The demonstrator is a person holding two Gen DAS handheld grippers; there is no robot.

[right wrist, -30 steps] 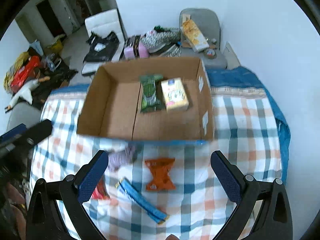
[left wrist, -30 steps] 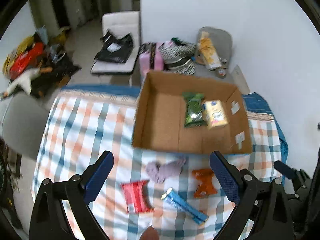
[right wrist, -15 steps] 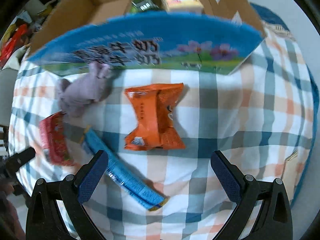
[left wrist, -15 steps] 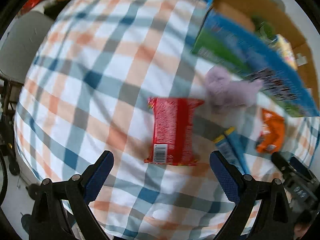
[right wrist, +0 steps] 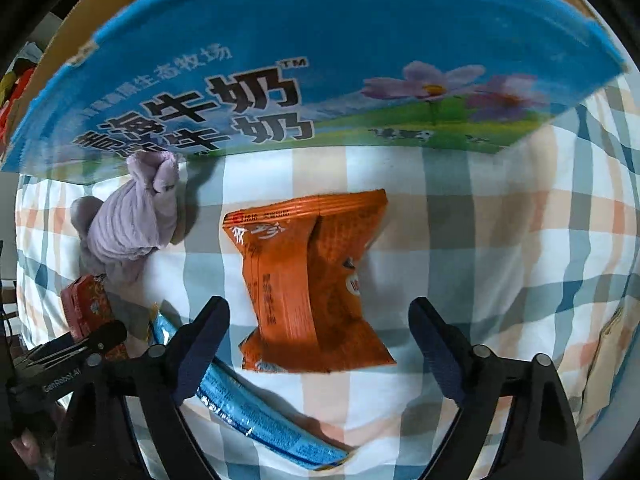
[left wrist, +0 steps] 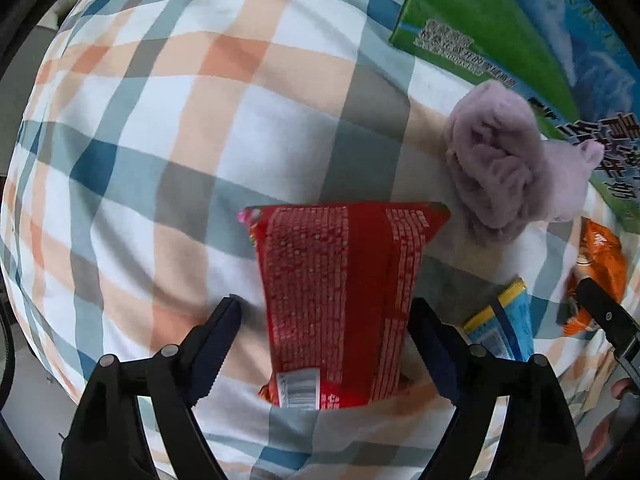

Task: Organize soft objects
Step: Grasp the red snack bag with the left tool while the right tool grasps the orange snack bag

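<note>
Now L tool (left wrist: 326, 334) closing round red pkt (left wrist: 340, 300), R tool (right wrist: 320, 330) round orange pkt (right wrist: 312, 280).

One second ago both views looked from high up over the whole tabletop (left wrist: 168, 128) and into the open box (right wrist: 280, 60). Now both have come down close to the checked cloth, and the box interior is out of sight; only its printed side shows. The left hand-held gripper (left wrist: 326, 340) now stands over the red packet (left wrist: 340, 300), which was small and far below before; its jaws are closing, with the packet between them but a gap on the left side. The right hand-held gripper (right wrist: 320, 332) now stands over the orange packet (right wrist: 312, 280), and its jaws are also closing, not yet touching it.
</note>
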